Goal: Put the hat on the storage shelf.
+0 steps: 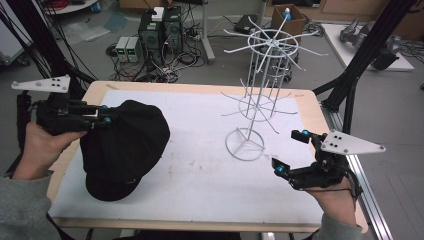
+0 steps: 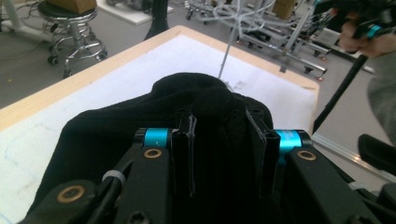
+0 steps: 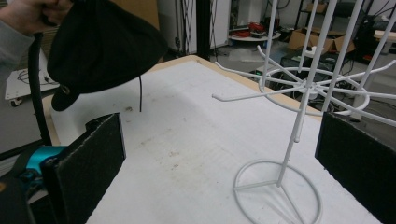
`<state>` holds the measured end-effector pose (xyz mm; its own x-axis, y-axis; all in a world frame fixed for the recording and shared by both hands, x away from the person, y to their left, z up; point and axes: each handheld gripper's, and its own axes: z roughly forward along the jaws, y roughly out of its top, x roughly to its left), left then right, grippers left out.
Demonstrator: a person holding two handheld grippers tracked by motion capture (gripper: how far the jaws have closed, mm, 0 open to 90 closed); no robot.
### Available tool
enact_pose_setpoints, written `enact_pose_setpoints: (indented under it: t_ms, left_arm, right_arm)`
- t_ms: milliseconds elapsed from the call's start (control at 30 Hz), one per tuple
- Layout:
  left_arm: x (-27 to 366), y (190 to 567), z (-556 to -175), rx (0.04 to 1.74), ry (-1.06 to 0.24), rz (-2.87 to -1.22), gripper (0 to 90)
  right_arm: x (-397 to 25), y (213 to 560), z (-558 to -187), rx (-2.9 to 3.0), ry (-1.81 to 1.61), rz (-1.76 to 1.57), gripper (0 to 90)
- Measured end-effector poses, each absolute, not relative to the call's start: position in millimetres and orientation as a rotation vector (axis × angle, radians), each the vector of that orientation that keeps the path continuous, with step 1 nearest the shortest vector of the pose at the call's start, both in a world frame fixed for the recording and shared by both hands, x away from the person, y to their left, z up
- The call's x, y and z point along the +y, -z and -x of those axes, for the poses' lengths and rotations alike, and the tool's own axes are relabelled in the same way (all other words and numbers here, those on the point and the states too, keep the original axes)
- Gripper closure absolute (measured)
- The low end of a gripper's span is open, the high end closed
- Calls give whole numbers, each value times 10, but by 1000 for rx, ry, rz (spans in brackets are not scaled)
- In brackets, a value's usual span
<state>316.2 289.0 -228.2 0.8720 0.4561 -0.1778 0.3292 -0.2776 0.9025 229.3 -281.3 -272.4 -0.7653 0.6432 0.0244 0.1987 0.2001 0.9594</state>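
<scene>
The left gripper (image 1: 102, 119) has its jaws pinched on the edge of a black cap (image 1: 127, 145), holding it up off the white mat (image 1: 200, 170) over the desk's left side. The right gripper (image 1: 290, 152) hangs near the desk's right edge, jaws spread wide and holding nothing, just beside the round base of the white wire rack (image 1: 260, 100).

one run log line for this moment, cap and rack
left gripper: shut on black cap, lifted | right gripper: open, empty | wire rack: upright on table
</scene>
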Motion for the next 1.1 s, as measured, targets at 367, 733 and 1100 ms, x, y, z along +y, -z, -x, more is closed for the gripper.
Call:
enact_pose_setpoints:
  t_ms: [367, 733, 1100]
  left_arm:
    - [2927, 1951, -3166, 533, -110, -1847, 674]
    - [2892, 1487, -3190, 492, -120, -1838, 673]
    - [2915, 1125, -3283, 413, -32, -1811, 673]
  right_arm:
    - [-2835, 2777, -2339, 2104, -1593, -811, 7]
    - [-2847, 2785, -2357, 2098, -1610, -814, 7]
    - [-2867, 2845, -2444, 2096, -1624, -835, 7]
